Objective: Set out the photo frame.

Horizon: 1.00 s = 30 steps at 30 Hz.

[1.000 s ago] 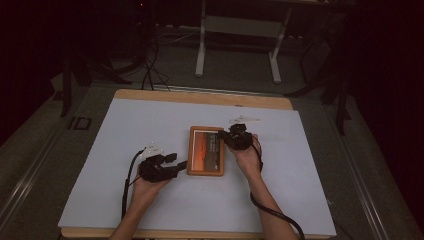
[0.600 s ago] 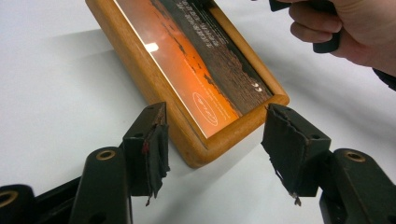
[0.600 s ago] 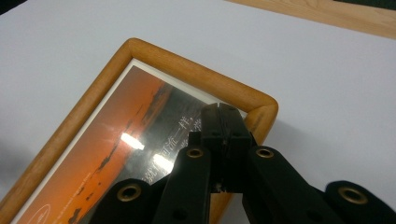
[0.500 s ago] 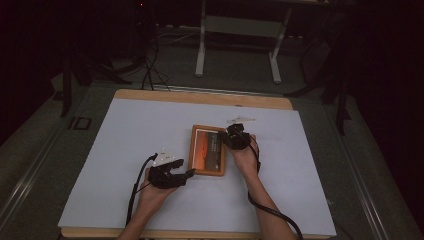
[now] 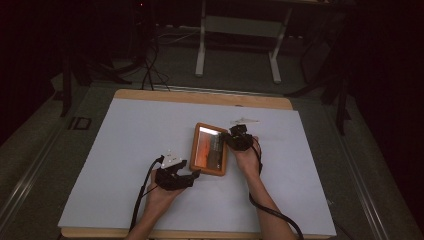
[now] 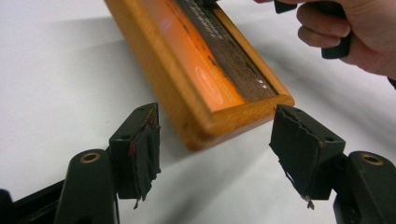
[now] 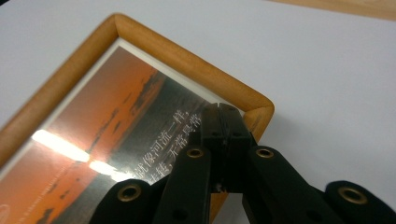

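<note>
Pressing shut right gripper [image 7: 223,122] on picture frame [image 7: 140,93]

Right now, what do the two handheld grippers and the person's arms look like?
Both grippers are black. The left gripper has two chunky jaws with brass-coloured rivets and worn, frayed black pads; a pale plate sits on top and a black cable trails from it. The right gripper shows the same brass rivets, with its own black cable. The forearms are bare, no sleeves in sight.

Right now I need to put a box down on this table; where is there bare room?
Bare white sheet left of the wooden picture frame, and along the far wooden edge. Crowded around the frame: right gripper on it, open left gripper at its near corner.
</note>
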Motion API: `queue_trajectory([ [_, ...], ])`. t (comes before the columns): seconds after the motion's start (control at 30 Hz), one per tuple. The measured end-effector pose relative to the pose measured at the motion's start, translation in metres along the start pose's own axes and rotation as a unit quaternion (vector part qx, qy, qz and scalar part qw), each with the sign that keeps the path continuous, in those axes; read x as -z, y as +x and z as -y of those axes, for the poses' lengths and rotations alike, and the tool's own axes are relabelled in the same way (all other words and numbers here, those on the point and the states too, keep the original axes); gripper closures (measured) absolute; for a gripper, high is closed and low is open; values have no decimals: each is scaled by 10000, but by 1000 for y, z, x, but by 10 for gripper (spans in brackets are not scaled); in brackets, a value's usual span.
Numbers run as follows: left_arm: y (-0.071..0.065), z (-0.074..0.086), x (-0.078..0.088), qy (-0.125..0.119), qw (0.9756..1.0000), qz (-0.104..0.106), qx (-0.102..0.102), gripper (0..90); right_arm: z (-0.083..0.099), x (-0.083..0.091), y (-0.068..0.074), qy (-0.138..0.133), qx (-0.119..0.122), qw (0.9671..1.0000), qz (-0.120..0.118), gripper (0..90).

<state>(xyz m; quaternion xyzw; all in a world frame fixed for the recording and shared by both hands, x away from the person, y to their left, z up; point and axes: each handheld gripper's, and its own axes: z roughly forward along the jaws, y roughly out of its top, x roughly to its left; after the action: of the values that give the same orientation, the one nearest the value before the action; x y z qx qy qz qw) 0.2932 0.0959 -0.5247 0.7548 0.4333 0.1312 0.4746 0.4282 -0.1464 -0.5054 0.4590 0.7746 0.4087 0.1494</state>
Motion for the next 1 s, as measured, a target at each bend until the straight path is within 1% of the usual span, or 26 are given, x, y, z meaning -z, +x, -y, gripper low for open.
queue_trajectory([
  [0.03, -1, -1, -1, -25, 10000, -48, 49, 336, 1, 0, -1, 16, -13, 10000, 22, 900],
  [0.13, -2, -1, -3, -40, 9999, -76, 127, 347, 3, -1, -4, 49, -52, 10000, 39, 900],
  [0.23, -4, -2, -6, -45, 9997, -61, 230, 352, 5, -2, -6, 69, -87, 9999, 60, 900],
  [0.27, -4, -2, -6, -45, 9997, -61, 230, 353, 5, -2, -6, 69, -87, 9999, 60, 900],
  [0.3, -6, -2, -9, -27, 9996, -28, 290, 355, 7, -2, -7, 84, -122, 9999, 73, 900],
  [0.4, -9, -3, -12, -1, 9995, -13, 304, 365, 9, -3, -8, 100, -132, 9998, 89, 900],
  [0.43, -12, -4, -16, -11, 9992, 30, 393, 367, 12, -4, -10, 150, -166, 9997, 104, 900],
  [0.47, -14, -5, -18, -32, 9991, 27, 429, 369, 13, -3, -12, 116, -217, 9997, 46, 900],
  [0.53, -15, -7, -19, -42, 9990, 31, 455, 379, 13, -4, -11, 120, -208, 9997, 62, 900],
  [0.57, -18, -10, -23, -59, 9984, 81, 554, 380, 13, -4, -11, 113, -205, 9997, 72, 900],
  [0.6, -18, -10, -23, -59, 9984, 81, 554, 386, 13, -4, -11, 117, -214, 9997, 70, 900],
  [0.63, -23, -12, -27, -85, 9980, 69, 615, 391, 13, -3, -11, 119, -227, 9997, 60, 900],
  [0.67, -23, -12, -27, -85, 9980, 69, 615, 392, 13, -3, -11, 119, -227, 9997, 60, 900],
  [0.7, -26, -15, -30, -124, 9974, 78, 699, 405, 13, -3, -11, 116, -223, 9997, 56, 900],
  [0.73, -28, -16, -33, -116, 9970, 37, 767, 404, 13, -3, -11, 118, -231, 9996, 56, 900],
  [0.8, -29, -16, -38, -95, 9963, -8, 852, 408, 13, -3, -11, 110, -246, 9996, 36, 900],
  [0.87, -29, -15, -41, -99, 9954, 19, 957, 449, 14, -3, -12, 103, -254, 9996, 22, 900],
  [0.9, -29, -16, -42, -125, 9948, 37, 1009, 452, 14, -3, -12, 98, -261, 9996, 17, 900],
  [0.93, -29, -16, -42, -125, 9948, 37, 1009, 459, 14, -3, -12, 98, -261, 9996, 17, 900],
  [0.97, -28, -16, -42, -171, 9934, 68, 1129, 466, 14, -3, -12, 100, -255, 9996, 12, 900],
  [1.0, -28, -16, -42, -171, 9934, 68, 1129, 475, 14, -2, -12, 103, -245, 9996, 5, 900],
])
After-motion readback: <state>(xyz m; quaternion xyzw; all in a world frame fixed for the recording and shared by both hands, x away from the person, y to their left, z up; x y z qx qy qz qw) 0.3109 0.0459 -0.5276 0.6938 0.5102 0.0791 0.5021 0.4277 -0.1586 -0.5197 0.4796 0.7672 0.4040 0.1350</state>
